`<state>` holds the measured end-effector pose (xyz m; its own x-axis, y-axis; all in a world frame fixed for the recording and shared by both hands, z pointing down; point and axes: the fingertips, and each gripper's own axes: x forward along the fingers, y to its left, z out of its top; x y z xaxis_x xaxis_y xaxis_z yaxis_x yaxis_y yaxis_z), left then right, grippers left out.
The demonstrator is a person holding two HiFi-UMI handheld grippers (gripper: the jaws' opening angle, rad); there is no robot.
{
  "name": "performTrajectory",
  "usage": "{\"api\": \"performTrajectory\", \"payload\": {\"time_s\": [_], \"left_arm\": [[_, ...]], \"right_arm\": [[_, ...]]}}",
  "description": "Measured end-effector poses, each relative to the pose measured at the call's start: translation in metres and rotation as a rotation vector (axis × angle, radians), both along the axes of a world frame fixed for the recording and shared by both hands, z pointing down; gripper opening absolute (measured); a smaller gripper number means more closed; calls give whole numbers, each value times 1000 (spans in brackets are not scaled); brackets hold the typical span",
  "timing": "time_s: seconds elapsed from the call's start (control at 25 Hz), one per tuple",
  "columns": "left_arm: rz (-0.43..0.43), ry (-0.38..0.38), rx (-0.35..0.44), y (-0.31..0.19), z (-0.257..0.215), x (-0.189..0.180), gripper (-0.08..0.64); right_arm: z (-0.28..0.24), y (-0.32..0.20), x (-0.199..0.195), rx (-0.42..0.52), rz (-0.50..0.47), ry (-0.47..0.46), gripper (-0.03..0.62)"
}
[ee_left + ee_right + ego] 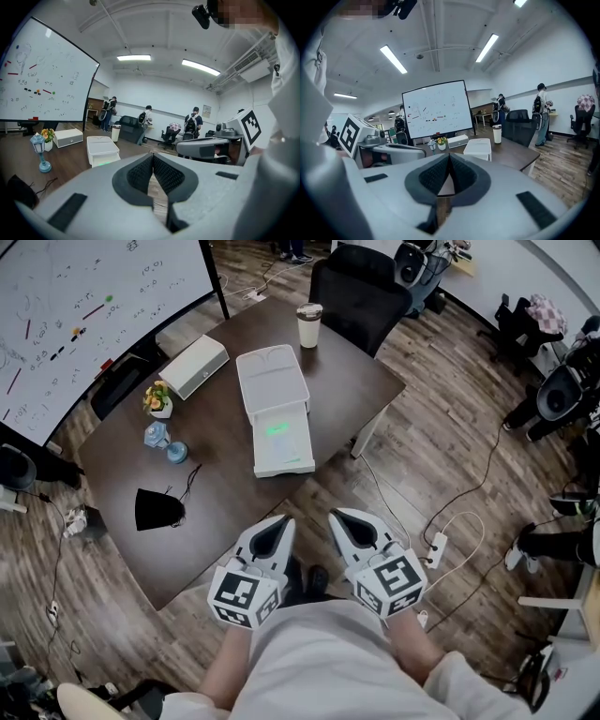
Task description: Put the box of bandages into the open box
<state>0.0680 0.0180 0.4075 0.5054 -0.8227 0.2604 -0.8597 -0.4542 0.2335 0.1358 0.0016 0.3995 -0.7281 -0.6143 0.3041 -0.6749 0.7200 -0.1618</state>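
Both grippers sat tucked in close to the person's body, short of the table's near edge and over the wood floor. The left gripper (274, 532) and right gripper (352, 526) were side by side without touching, each with its jaws pressed together on nothing, and their own views backed that up. Ahead was a good stretch of bare dark table (220, 493), with one black pouch (157, 510) off to the left. Further in was the white open box (274, 381), its near end right by the table's right edge. A green patch in its nearer half looked like the box of bandages (279, 430), but it was too washed out to be sure. Left of that were one little blue lamp figure (167, 444), one flower pot (159, 401) and a second, closed white box (194, 367). One tumbler (308, 324) stood by the far edge, with one black chair (356, 292) behind it. Only the head view caught the power strip (436, 545) on the floor. Only the gripper views showed people (192, 124) at the far wall, at least three in the left one.
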Motion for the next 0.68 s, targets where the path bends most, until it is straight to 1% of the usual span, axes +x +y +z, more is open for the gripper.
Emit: {"api": "performTrajectory", "payload": {"time_s": [0.36, 0.68], "left_arm": [[-7, -5, 3, 1, 0, -4, 6], [-11, -6, -1, -1, -4, -2, 6]], "right_arm": [[-3, -3, -8, 18, -12, 7, 3], [-3, -6, -3, 6, -9, 14, 3]]}}
